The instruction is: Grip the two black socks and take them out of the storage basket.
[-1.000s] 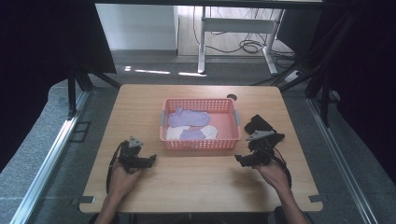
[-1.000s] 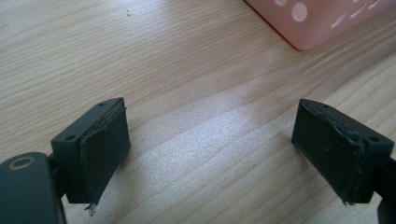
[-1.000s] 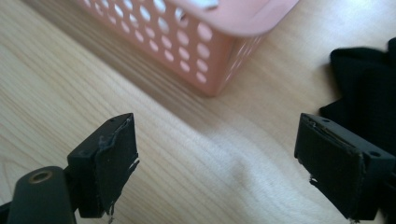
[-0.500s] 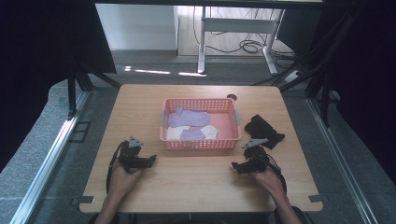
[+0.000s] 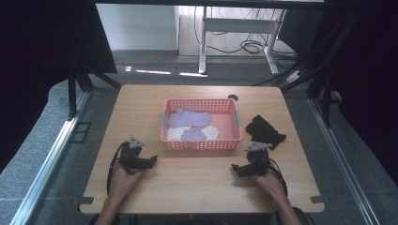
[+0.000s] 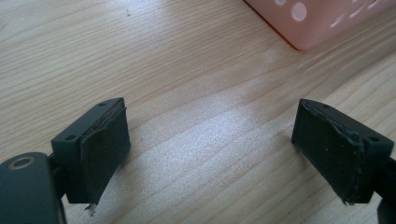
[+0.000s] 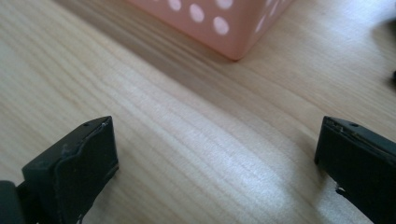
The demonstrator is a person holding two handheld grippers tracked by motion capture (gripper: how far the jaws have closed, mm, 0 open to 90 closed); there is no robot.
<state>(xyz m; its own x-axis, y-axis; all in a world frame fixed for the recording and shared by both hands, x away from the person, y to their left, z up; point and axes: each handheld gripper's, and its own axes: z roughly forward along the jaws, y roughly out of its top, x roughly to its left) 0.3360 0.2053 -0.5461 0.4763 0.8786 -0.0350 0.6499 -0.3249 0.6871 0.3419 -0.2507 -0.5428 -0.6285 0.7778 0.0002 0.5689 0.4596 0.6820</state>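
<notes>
The black sock lies crumpled on the wooden table, at centre right of the high view, just beside the right end of the pink basket and apart from it. Inside the basket, a purple sock lies across the back, with a white sock and another purple one nearer the front wall. Judging from this layout, the work in hand is gathering socks into the basket, and the black one is the piece left outside.

The right gripper rests low on the table at lower right of the high view, below the sock and pointing left, away from it. Its jaws have just been opening and stand wide apart with nothing between them; in the right gripper view they frame bare wood, with a basket corner at the top of the frame. The left gripper sits at lower left, jaws likewise spread wide and empty over bare wood, a basket corner at the upper right of its own view.

To do the step well, the right gripper probably needs to swing round toward the sock, come down over the thickest fold with jaws wide, and pinch deep enough to catch both layers. A shallow bite on an edge could let the fabric slip or trail against the basket rim during the lift.
</notes>
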